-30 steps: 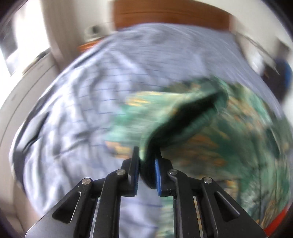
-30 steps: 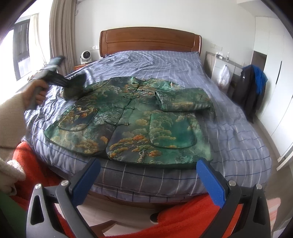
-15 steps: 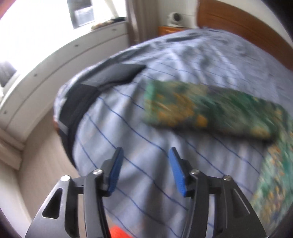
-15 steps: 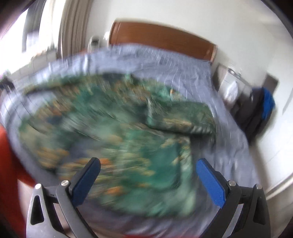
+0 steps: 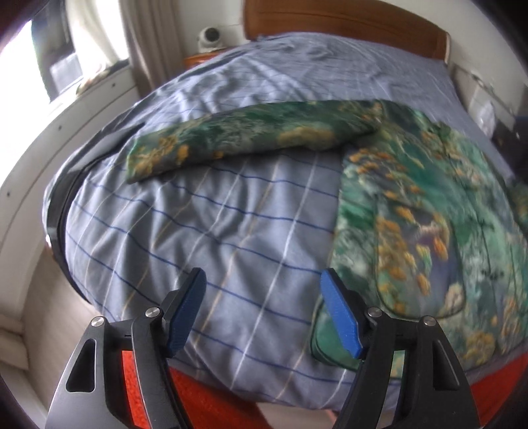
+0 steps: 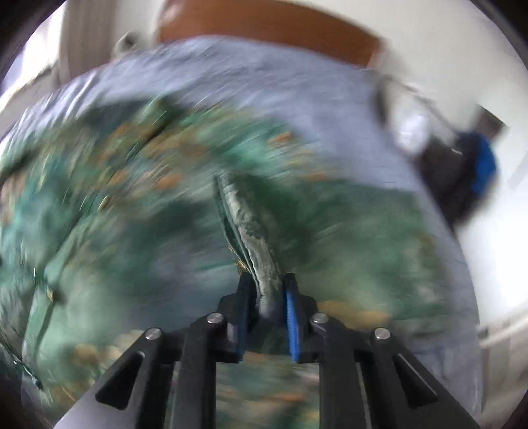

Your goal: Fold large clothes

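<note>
A green jacket [image 5: 429,214] with orange and gold patterns lies spread on the blue striped bed cover [image 5: 204,237]. One sleeve [image 5: 250,138] lies flat, stretched out to the left. My left gripper [image 5: 262,280] hovers over bare cover near the jacket's lower corner. Its jaws are opening with nothing between them. In the blurred right wrist view, my right gripper [image 6: 268,280] is closing on a raised fold of the jacket [image 6: 250,237], and the pads pinch that fabric.
A wooden headboard [image 5: 346,26] stands at the far end, with a small white fan [image 5: 211,36] beside it. A white window ledge [image 5: 39,138] runs along the left. Red fabric [image 5: 211,402] lies below the bed's near edge. A dark and blue coat [image 6: 475,165] hangs at the right.
My left gripper let go of the sleeve, opened and drew back; the sleeve now lies flat. My right gripper swept in over the bed and closed on a fold of the jacket.
</note>
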Action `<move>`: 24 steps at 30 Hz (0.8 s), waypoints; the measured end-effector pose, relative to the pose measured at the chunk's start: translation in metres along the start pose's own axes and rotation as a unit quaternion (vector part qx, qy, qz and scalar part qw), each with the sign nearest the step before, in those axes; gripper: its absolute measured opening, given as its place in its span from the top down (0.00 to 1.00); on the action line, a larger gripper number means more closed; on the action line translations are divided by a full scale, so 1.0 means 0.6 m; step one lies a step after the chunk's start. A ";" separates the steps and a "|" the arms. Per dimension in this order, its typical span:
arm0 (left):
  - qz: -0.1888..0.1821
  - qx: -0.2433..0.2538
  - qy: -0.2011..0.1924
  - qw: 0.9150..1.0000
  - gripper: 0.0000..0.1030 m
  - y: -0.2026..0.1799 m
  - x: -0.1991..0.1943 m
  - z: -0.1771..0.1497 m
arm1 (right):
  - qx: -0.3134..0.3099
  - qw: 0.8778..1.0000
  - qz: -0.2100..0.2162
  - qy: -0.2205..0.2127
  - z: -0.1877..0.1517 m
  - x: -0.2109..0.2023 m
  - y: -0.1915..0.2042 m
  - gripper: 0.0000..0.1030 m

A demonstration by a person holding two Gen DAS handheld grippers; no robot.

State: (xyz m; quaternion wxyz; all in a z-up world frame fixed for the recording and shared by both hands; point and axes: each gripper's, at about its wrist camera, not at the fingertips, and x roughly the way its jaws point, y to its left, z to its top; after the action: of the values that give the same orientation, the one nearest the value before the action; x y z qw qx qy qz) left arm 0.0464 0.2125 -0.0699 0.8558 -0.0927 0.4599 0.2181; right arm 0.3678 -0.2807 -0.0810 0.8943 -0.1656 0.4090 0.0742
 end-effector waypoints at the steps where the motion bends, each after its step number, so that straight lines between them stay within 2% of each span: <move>1: 0.000 0.003 -0.001 1.000 0.28 -0.003 0.003 0.000 | 0.037 0.999 -0.012 -0.011 -0.004 -0.028 -0.058 0.86; 4: -0.012 -0.001 0.000 1.000 0.28 -0.010 0.005 0.002 | 0.119 0.991 -0.058 -0.030 -0.028 -0.088 -0.207 0.86; 6: -0.015 -0.005 0.002 1.000 0.27 -0.011 0.013 0.001 | 0.161 0.980 -0.114 -0.029 -0.057 -0.119 -0.306 0.86; 8: -0.017 -0.006 0.005 1.000 0.24 -0.010 0.024 -0.002 | 0.191 0.961 -0.198 -0.009 -0.106 -0.139 -0.402 0.83; 9: -0.022 -0.006 0.006 1.000 0.20 -0.008 0.031 -0.004 | 0.198 0.950 -0.243 0.009 -0.136 -0.142 -0.442 0.69; 10: -0.029 -0.006 0.006 1.000 0.18 -0.006 0.038 -0.006 | 0.198 0.941 -0.271 0.027 -0.161 -0.141 -0.466 0.40; 11: -0.039 -0.010 0.008 0.999 0.17 -0.002 0.045 -0.008 | 0.201 0.931 -0.300 0.052 -0.197 -0.136 -0.493 0.28; 12: -0.056 -0.017 0.015 0.998 0.16 0.006 0.054 -0.011 | 0.207 0.926 -0.308 0.070 -0.225 -0.134 -0.507 0.23; 13: -0.075 -0.024 0.024 0.997 0.15 0.011 0.063 -0.012 | 0.228 0.926 -0.291 0.084 -0.265 -0.140 -0.514 0.23; 15: -0.142 -0.035 0.060 0.987 0.13 0.017 0.090 -0.018 | 0.258 0.939 -0.215 0.072 -0.301 -0.160 -0.493 0.23; 16: -0.168 -0.036 0.074 0.982 0.13 0.016 0.100 -0.020 | 0.274 0.952 -0.128 0.056 -0.319 -0.174 -0.457 0.23; 17: -0.194 -0.034 0.089 0.976 0.13 0.010 0.111 -0.023 | 0.281 0.957 -0.060 0.046 -0.329 -0.182 -0.430 0.23; 18: -0.219 -0.029 0.101 0.970 0.13 0.000 0.121 -0.027 | 0.287 0.957 0.016 0.041 -0.333 -0.185 -0.395 0.23; 19: -0.238 -0.019 0.107 0.965 0.13 -0.013 0.125 -0.030 | 0.290 0.948 0.125 0.041 -0.339 -0.181 -0.346 0.23; 20: -0.249 -0.008 0.109 0.962 0.12 -0.023 0.127 -0.033 | 0.285 0.941 0.174 0.046 -0.341 -0.174 -0.314 0.23; 21: -0.259 0.008 0.107 0.960 0.11 -0.038 0.126 -0.036 | 0.272 0.937 0.214 0.055 -0.342 -0.168 -0.274 0.23; 22: -0.263 0.020 0.105 0.959 0.11 -0.049 0.124 -0.038 | 0.245 0.938 0.238 0.068 -0.340 -0.156 -0.228 0.23; 24: -0.254 0.050 0.103 0.960 0.14 -0.072 0.120 -0.044 | 0.201 0.945 0.241 0.089 -0.343 -0.136 -0.174 0.23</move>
State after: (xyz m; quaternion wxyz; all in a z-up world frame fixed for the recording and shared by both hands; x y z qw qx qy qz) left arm 0.0809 0.1853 -0.1459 0.8347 -0.1853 0.5170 -0.0410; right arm 0.1970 -0.4514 -0.1205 0.8245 0.1153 0.5207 0.1893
